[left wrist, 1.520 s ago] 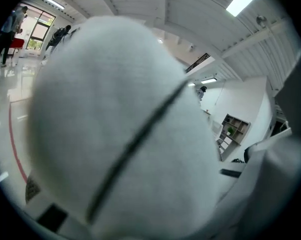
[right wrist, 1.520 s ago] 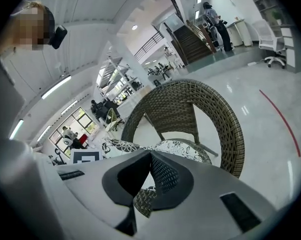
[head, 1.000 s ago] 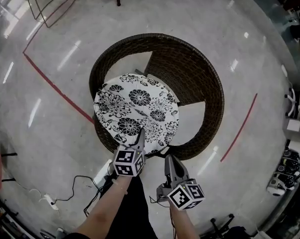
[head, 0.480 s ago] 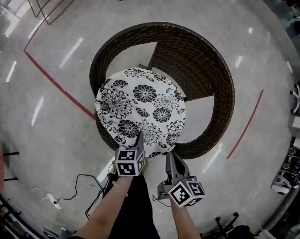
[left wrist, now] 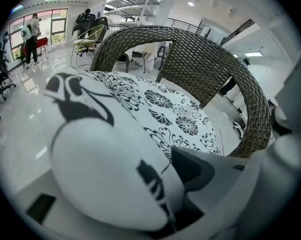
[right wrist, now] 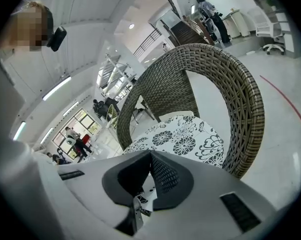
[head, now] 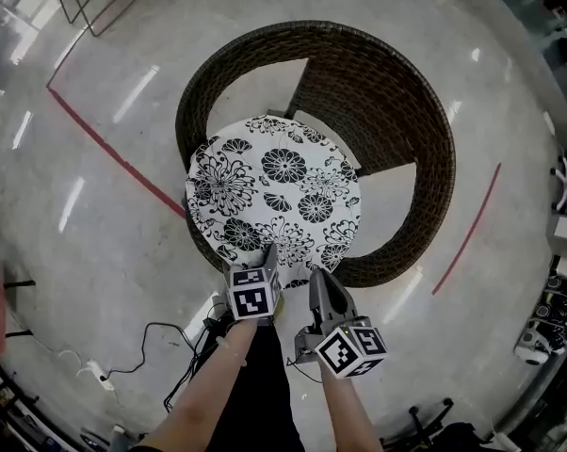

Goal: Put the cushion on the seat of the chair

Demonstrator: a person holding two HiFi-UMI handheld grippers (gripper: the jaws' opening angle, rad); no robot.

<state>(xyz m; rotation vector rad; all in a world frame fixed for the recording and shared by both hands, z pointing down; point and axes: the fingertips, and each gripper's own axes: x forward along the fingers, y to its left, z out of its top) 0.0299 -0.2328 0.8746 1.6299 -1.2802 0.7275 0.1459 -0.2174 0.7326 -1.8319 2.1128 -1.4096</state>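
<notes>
**Cushion** point(head: 274, 191). Round, soft and padded, covered in white fabric printed with black chrysanthemum-like flowers and leaves. It lies flat on the seat of the chair, filling the front of it. Its near edge overhangs the front rim and bulges thickly in the left gripper view.

**Chair** point(head: 396, 111). Tub-shaped, in dark brown woven wicker of tight basket weave. A curved back and arms wrap round the seat in one ring, with pale open gaps between the woven panels.

**Left gripper** point(head: 269, 255). Grey plastic body with a black-and-white marker cube, pointed steeply down at the near edge of the cushion. Its jaws have just been opening and now stand apart. The edge of the cushion is between them, and one dark pad point(left wrist: 190, 169) shows clear beside the fabric.

**Right gripper** point(head: 319, 285). Same make, just beside the left and level with the front rim of the chair. Its ribbed dark fingertips point(right wrist: 163, 176) meet at the tip, with nothing gripped.

**Floor** point(head: 95, 243). Pale, polished and reflective.

**Tape line** point(head: 109, 153). Red, straight, running across the floor left of the chair.

**Cables** point(head: 156, 332). Thin, black, looped on the floor near the person's forearms.
</notes>
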